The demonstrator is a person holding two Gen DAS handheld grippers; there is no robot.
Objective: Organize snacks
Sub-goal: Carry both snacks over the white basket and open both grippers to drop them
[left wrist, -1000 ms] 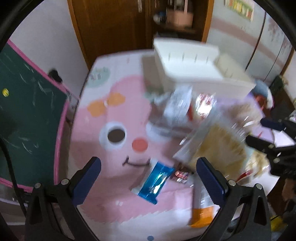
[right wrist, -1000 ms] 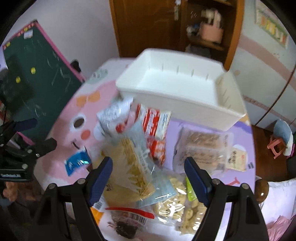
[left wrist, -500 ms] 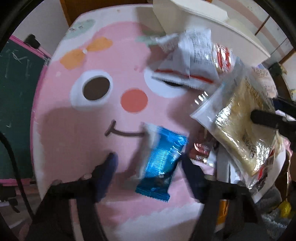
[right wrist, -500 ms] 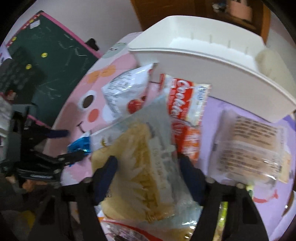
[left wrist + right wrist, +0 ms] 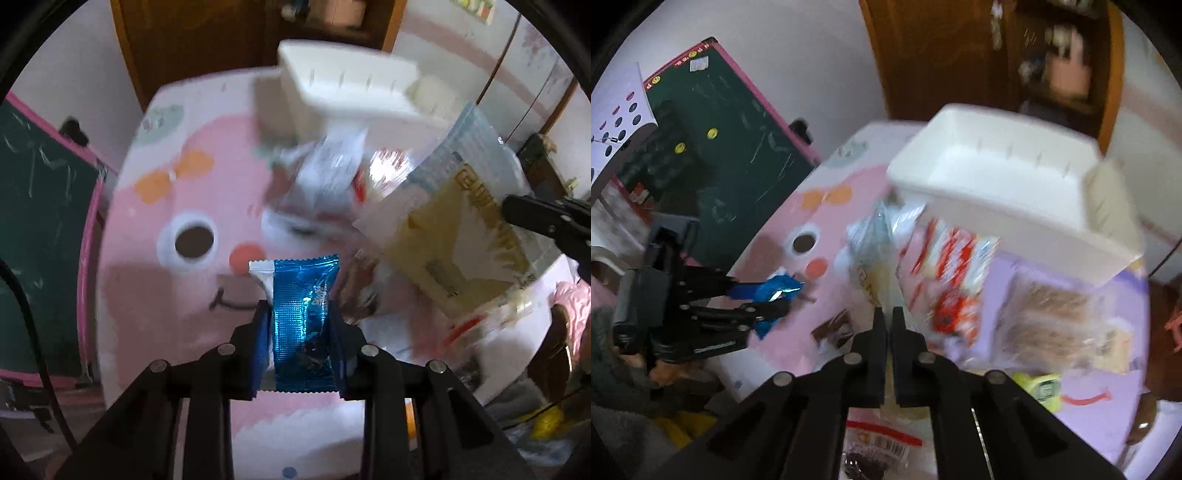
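1. One white bin [image 5: 1008, 206] stands at the far side of the worktop [image 5: 166, 295], which bears a pink cartoon face.
2. One blue foil packet [image 5: 304, 321] is in the left claw [image 5: 300, 314]; one large clear bag of yellow snack [image 5: 458, 236] is in the right claw [image 5: 889, 314].
3. On the worktop I count one silver-white packet [image 5: 332, 166], one red-and-white packet [image 5: 956, 254], one clear bag of brown biscuits [image 5: 1045, 321], one small brown packet [image 5: 834, 330] and one green-yellow item [image 5: 1039, 386]; blur may hide more.
4. The snacks crowd the right half of the worktop, up against the near wall of the bin. The left half, over the pink face, is open room. A green chalkboard [image 5: 731, 162] with a pink frame stands just off the left edge.
5. Left claw: closed onto the blue packet, a blue pad pressed to each long side; the packet stands upright between them, clear of the worktop.
6. Right claw: jaws nearly together, pinching the thin edge of the yellow snack bag, which hangs tilted above the pile, short of the bin.
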